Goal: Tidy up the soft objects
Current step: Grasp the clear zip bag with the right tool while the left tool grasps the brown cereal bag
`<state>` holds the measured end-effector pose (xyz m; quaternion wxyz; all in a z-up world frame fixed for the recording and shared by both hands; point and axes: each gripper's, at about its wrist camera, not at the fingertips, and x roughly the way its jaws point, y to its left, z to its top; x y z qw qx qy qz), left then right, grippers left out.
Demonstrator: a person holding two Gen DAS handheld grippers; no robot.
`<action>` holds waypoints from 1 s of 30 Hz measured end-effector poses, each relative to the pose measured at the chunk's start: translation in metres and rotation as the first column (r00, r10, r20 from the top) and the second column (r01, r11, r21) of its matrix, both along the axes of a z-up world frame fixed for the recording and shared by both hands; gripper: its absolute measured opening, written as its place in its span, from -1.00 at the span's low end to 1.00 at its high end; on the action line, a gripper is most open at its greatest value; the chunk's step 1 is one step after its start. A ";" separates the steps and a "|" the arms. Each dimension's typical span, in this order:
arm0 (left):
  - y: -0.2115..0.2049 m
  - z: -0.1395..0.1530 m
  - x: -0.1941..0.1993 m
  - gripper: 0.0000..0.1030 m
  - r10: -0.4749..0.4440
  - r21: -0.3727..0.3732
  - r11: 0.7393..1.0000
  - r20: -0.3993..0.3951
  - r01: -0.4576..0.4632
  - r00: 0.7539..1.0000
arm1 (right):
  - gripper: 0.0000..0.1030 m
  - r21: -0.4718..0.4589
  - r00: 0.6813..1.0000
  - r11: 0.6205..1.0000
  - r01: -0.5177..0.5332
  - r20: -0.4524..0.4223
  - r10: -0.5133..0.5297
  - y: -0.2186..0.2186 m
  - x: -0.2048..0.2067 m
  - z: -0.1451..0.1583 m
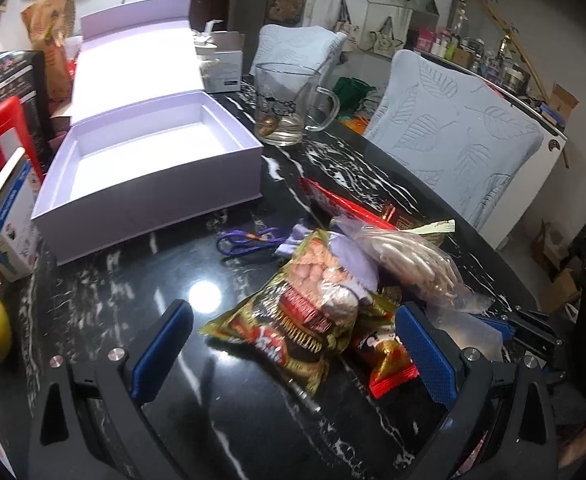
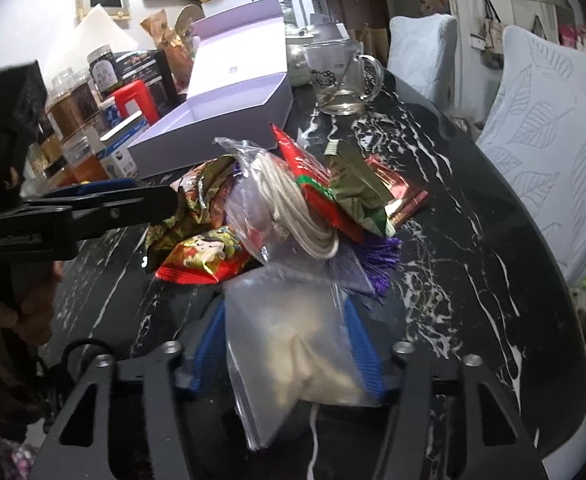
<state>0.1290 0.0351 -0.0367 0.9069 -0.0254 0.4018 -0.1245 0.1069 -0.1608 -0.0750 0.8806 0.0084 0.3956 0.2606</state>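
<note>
Only in the right view: right claw around clear bag.

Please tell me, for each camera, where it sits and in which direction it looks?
Left wrist: sits on the left hand-held gripper, looks down over the snack bag toward the open box; its own open fingers show.
Right wrist: sits on the right hand-held gripper, looks down at a clear bag between its fingers; the left hand-held gripper shows at left.
Shared: box, glass mug, cable bag, table.
</note>
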 end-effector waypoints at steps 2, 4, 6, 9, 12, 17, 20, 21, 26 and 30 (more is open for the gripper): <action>-0.003 -0.002 0.004 1.00 -0.017 0.010 1.000 -0.004 0.017 1.000 | -0.15 0.015 1.000 1.000 0.014 -0.009 -0.014 -0.005 0.000 0.002; -0.004 -0.003 0.007 1.00 -0.027 0.016 1.000 -0.007 0.027 1.000 | -0.16 0.013 0.999 0.999 0.044 -0.009 -0.044 -0.011 0.001 0.004; -0.004 -0.005 0.010 1.00 -0.037 0.019 0.999 -0.011 0.037 0.999 | -0.16 0.014 0.998 0.998 0.065 -0.004 -0.065 -0.017 0.001 0.006; -0.006 -0.011 0.016 1.00 -0.055 0.020 0.998 -0.031 0.056 0.998 | -0.16 0.018 0.996 0.996 0.085 0.002 -0.085 -0.022 0.003 0.009; -0.007 -0.020 0.023 1.00 -0.067 0.017 0.998 -0.065 0.068 0.996 | -0.16 0.021 0.996 0.996 0.089 0.003 -0.089 -0.023 0.005 0.009; 0.000 -0.026 0.025 1.00 -0.075 -0.044 0.997 -0.093 0.071 0.993 | -0.16 0.024 0.996 0.996 0.091 -0.014 -0.090 -0.023 0.009 0.006; 0.005 -0.028 0.025 0.91 -0.087 -0.084 0.993 -0.103 0.078 0.991 | -0.16 0.019 0.995 0.995 0.099 -0.021 -0.098 -0.024 0.010 0.004; 0.006 -0.028 0.025 0.86 -0.087 -0.086 0.993 -0.104 0.079 0.991 | -0.16 0.020 0.995 0.995 0.100 -0.021 -0.100 -0.024 0.011 0.003; 0.010 -0.028 0.018 0.24 -0.092 -0.031 0.996 -0.106 0.089 0.990 | -0.15 0.000 0.995 0.995 0.098 -0.009 -0.098 -0.021 0.010 0.004; 0.010 -0.027 0.010 0.23 -0.101 0.004 0.995 -0.108 0.102 0.989 | -0.14 -0.006 0.996 0.996 0.092 -0.008 -0.092 -0.018 0.011 0.004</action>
